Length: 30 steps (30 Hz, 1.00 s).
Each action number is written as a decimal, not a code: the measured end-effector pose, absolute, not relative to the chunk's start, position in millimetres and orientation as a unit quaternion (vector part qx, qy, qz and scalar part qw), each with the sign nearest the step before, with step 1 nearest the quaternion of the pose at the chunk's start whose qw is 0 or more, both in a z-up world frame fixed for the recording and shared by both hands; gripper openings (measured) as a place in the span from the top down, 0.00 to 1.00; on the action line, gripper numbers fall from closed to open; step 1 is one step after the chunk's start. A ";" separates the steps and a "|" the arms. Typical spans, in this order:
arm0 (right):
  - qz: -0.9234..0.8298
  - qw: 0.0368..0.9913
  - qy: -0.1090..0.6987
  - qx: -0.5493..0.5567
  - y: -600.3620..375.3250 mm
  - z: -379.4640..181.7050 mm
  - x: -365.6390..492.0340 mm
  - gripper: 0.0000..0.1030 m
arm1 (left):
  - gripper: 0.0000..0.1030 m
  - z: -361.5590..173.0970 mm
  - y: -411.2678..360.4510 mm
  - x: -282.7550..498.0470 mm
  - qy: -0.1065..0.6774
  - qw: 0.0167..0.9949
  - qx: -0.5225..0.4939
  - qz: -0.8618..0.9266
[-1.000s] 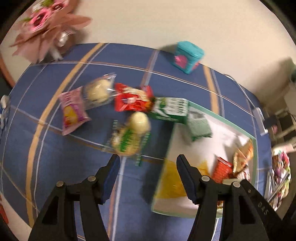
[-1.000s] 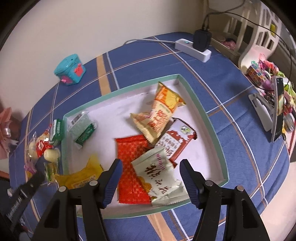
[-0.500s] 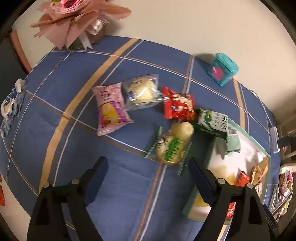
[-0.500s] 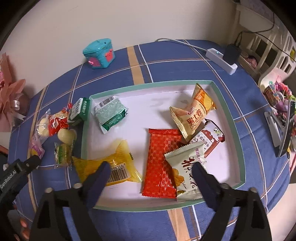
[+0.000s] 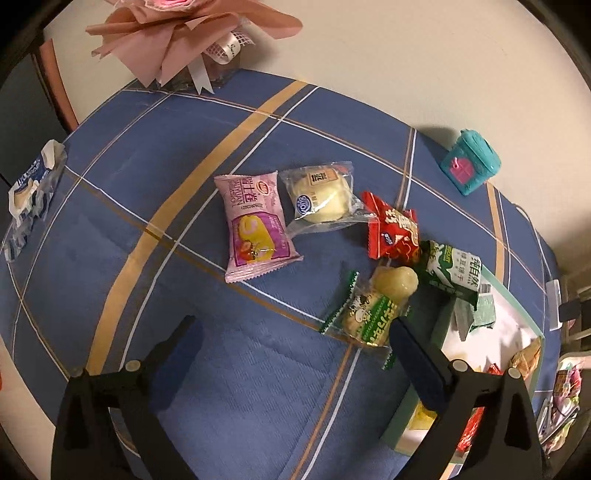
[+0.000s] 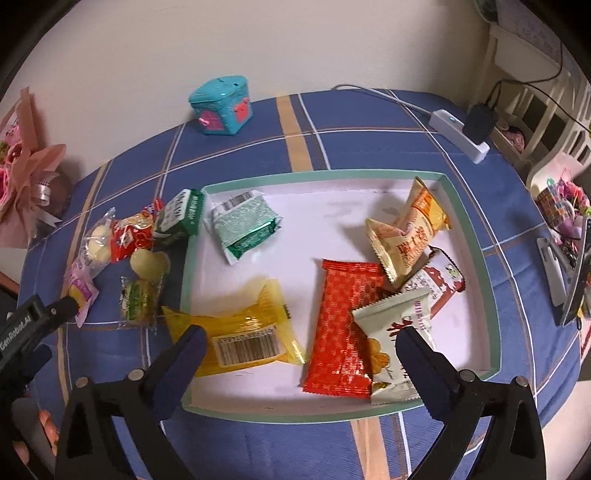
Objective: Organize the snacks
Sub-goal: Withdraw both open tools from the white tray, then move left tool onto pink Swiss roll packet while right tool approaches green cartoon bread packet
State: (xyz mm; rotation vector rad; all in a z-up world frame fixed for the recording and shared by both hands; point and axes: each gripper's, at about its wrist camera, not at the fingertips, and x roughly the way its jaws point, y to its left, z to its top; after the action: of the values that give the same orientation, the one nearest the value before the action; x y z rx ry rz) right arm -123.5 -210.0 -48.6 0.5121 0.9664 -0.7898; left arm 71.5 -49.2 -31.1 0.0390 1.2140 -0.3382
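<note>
On the blue checked cloth lie a pink packet [image 5: 255,225], a clear bun packet [image 5: 321,199], a red packet [image 5: 393,232], a green-and-white packet [image 5: 454,271] and a green-wrapped snack [image 5: 373,314]. My left gripper [image 5: 293,328] hangs over bare cloth, its jaws opening with nothing between them; the green-wrapped snack lies just beyond its right finger. The green-rimmed white tray [image 6: 465,236] holds a yellow packet [image 6: 243,332], a red flat packet [image 6: 343,325], a cream packet [image 6: 395,343] and several others. Above them my right gripper [image 6: 303,334] is opening, empty.
A teal toy box [image 6: 221,107] stands at the back near the wall. A pink bouquet [image 5: 192,33] sits at the far left corner, a torn wrapper [image 5: 29,188] at the left edge. A white power strip [image 6: 461,136] lies at the back right.
Both grippers' jaws have spread much wider. The left gripper has swung left, away from the tray and over the loose snacks. The right gripper has shifted over the tray's front and rolled.
</note>
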 end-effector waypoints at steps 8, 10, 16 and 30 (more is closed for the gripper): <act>-0.342 0.794 0.455 0.214 -192.2 -50.9 -102.1 0.00 | 0.02 -38.4 -35.6 89.4 0.577 0.805 0.005 -0.138; -0.337 0.795 0.457 0.213 -189.6 -52.1 -97.6 0.00 | 0.02 -40.5 -31.2 94.7 0.579 0.805 0.003 -0.130; -0.322 0.798 0.462 0.217 -185.0 -54.0 -78.9 0.00 | 0.02 -46.1 -21.6 110.2 0.586 0.800 -0.014 -0.124; -0.281 0.828 0.436 0.214 -163.8 -30.2 -24.0 0.00 | 0.02 -43.4 -19.8 139.4 0.587 0.798 -0.015 -0.138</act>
State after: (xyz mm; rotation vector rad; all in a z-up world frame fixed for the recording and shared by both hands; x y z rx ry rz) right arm -24.0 -163.8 -30.2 0.4547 0.9261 -0.5956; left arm 139.4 -19.8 -43.4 -0.0314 1.2599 -0.2960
